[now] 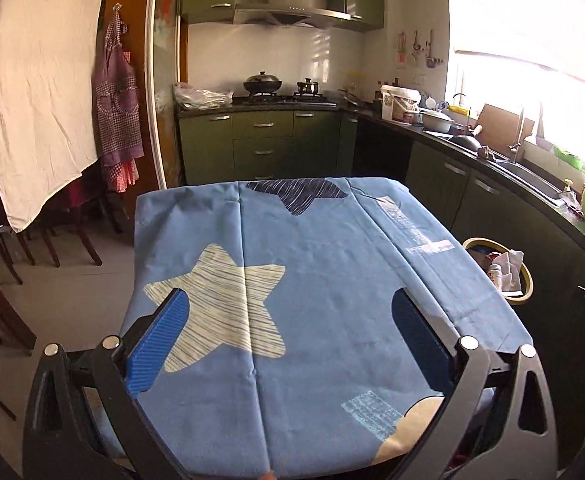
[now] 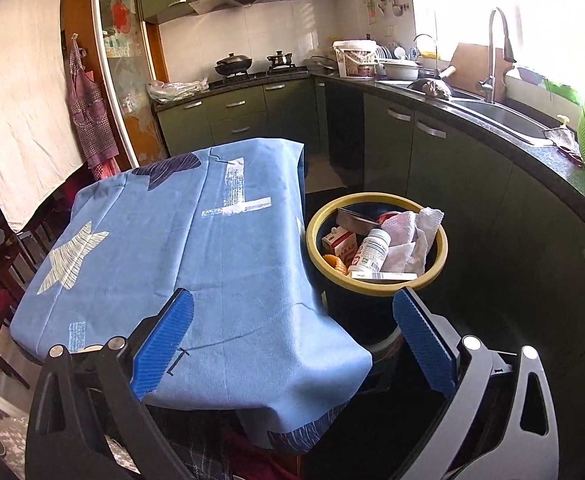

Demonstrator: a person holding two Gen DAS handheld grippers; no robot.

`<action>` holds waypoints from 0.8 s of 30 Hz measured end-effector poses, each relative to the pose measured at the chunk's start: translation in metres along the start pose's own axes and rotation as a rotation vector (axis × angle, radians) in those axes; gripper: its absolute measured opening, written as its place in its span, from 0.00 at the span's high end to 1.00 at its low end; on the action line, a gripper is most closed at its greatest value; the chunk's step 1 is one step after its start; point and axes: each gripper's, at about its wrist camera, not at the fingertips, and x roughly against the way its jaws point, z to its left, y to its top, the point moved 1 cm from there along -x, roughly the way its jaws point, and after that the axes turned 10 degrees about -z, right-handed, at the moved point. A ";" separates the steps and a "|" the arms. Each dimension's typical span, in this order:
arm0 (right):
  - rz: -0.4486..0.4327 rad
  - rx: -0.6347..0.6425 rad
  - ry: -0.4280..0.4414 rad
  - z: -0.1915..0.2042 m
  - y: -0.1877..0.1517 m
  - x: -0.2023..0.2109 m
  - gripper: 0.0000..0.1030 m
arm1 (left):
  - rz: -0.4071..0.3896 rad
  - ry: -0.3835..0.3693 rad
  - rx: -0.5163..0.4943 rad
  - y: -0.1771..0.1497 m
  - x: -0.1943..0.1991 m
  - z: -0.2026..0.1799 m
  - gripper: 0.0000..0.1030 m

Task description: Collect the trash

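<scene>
Your bin [image 2: 376, 280] is stuffed: pill bottle [image 2: 370, 250], tissues [image 2: 410, 240], carton [image 2: 338, 242]. Left gripper [image 1: 290, 312] and right gripper [image 2: 292, 312] both hover spread wide, gripping nothing.

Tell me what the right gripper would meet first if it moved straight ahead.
Probably the yellow-rimmed dark trash bin beside the blue star-patterned tablecloth; the right gripper is open and empty, though depth is unclear.

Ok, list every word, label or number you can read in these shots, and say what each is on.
None can be read for certain.
White bottle in the trash bin: printed label, too small to read.
Red and white carton in the bin: print blurred.
Range hood: small badge, unreadable.
White bucket on the counter: picture label, no legible words.
</scene>
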 end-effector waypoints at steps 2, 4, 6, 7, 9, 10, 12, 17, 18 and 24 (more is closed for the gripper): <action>-0.009 0.011 -0.005 0.002 0.001 0.005 0.04 | 0.010 0.005 0.008 -0.005 0.002 0.002 0.06; -0.024 0.017 0.003 0.005 0.003 0.010 0.04 | 0.017 0.005 0.008 -0.010 0.003 0.002 0.06; -0.049 0.021 0.002 0.009 0.005 0.018 0.04 | 0.015 0.029 -0.008 -0.010 0.003 0.000 0.06; -0.062 0.024 -0.003 0.010 0.006 0.021 0.04 | 0.006 0.024 -0.016 -0.009 0.004 -0.002 0.06; -0.083 0.031 -0.016 0.013 0.007 0.029 0.04 | -0.002 0.003 -0.023 -0.005 0.007 -0.004 0.06; -0.093 0.030 -0.020 0.014 0.008 0.032 0.04 | -0.006 -0.003 -0.025 -0.003 0.008 -0.005 0.06; -0.110 0.023 -0.020 0.015 0.009 0.040 0.04 | -0.016 -0.008 -0.024 0.002 0.012 -0.004 0.06; -0.135 0.027 -0.018 0.021 0.009 0.060 0.04 | -0.048 0.003 -0.027 0.011 0.027 -0.001 0.06; -0.136 0.030 -0.018 0.022 0.009 0.062 0.04 | -0.049 0.009 -0.035 0.011 0.029 -0.002 0.06; -0.134 0.047 -0.028 0.028 0.008 0.065 0.04 | -0.023 -0.005 -0.026 0.007 0.032 0.001 0.06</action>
